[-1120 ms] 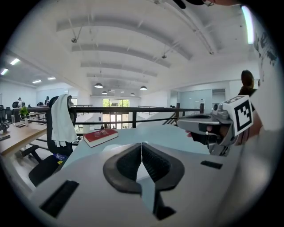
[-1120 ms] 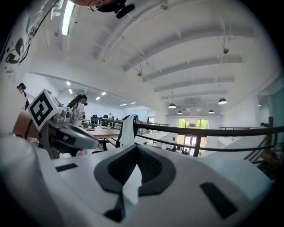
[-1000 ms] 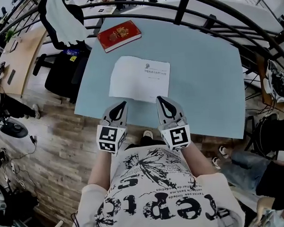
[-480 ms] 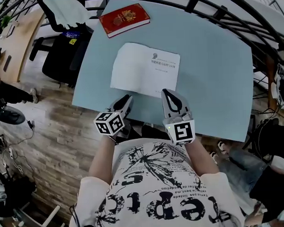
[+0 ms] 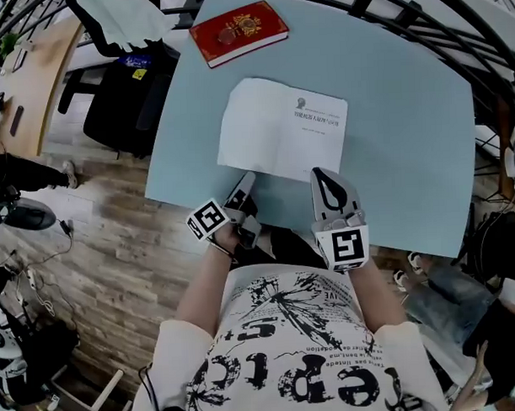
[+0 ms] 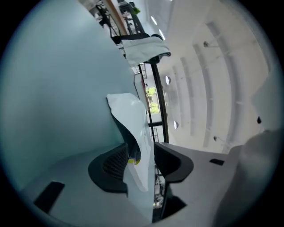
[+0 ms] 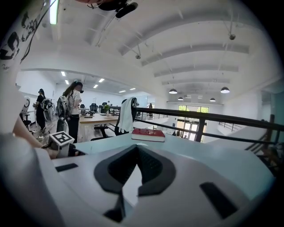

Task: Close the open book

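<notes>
The open book (image 5: 284, 132) lies flat with its white pages up in the middle of the pale blue table (image 5: 407, 153). My left gripper (image 5: 247, 184) is rolled onto its side at the book's near left corner. In the left gripper view its jaws (image 6: 142, 162) are opening, and the book's white edge (image 6: 135, 128) stands between them with a gap to one pad. My right gripper (image 5: 325, 174) is shut, level, with its tips at the near edge of the right-hand page. In the right gripper view the right gripper (image 7: 135, 150) has its tips together.
A closed red book (image 5: 239, 31) lies at the far left of the table and also shows as the red book (image 7: 148, 135). Black railings (image 5: 420, 26) curve round the far side. An office chair (image 5: 123, 95) with a white garment stands left. The table's near edge (image 5: 190, 198) is under my hands.
My left gripper has rolled onto its side, sunk to the table's near edge and opened around the book's corner. The right gripper has dropped slightly and stays shut.
</notes>
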A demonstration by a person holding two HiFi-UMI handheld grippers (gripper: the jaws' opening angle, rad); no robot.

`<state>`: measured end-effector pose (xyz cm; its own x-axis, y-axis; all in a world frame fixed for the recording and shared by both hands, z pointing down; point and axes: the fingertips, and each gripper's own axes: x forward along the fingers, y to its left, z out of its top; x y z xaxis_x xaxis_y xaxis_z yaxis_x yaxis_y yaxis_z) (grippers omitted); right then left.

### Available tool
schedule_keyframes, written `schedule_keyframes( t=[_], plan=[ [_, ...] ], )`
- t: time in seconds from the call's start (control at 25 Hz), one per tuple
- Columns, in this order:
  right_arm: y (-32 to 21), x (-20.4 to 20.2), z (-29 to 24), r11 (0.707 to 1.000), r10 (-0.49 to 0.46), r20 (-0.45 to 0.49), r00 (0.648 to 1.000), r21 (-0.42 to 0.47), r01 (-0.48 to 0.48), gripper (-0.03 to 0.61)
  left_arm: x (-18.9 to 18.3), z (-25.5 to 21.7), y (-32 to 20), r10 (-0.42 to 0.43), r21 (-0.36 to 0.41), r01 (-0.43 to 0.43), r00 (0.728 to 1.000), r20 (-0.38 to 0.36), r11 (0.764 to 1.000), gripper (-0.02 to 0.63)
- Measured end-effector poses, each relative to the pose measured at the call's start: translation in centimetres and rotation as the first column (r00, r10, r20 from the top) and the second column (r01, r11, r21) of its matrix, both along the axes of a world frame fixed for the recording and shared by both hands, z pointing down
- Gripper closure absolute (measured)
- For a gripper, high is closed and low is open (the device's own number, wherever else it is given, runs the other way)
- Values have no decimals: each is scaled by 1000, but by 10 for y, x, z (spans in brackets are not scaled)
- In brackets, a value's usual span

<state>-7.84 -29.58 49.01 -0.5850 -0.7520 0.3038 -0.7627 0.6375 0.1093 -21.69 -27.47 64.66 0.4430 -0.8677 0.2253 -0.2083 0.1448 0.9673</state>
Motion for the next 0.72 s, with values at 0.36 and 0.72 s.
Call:
schedule_keyframes(
  t=[0.36,0.72],
  plan=[
    [0,3,13,1000,29,-4,1000,-12,-29,568,-25,8,-25,-228,-29,227,945,-234,973,410],
    [-2,14,14,999,46,-23,999,-2,-47,568,-37,25,-30,-305,-75,295,930,-207,952,578]
  ],
)
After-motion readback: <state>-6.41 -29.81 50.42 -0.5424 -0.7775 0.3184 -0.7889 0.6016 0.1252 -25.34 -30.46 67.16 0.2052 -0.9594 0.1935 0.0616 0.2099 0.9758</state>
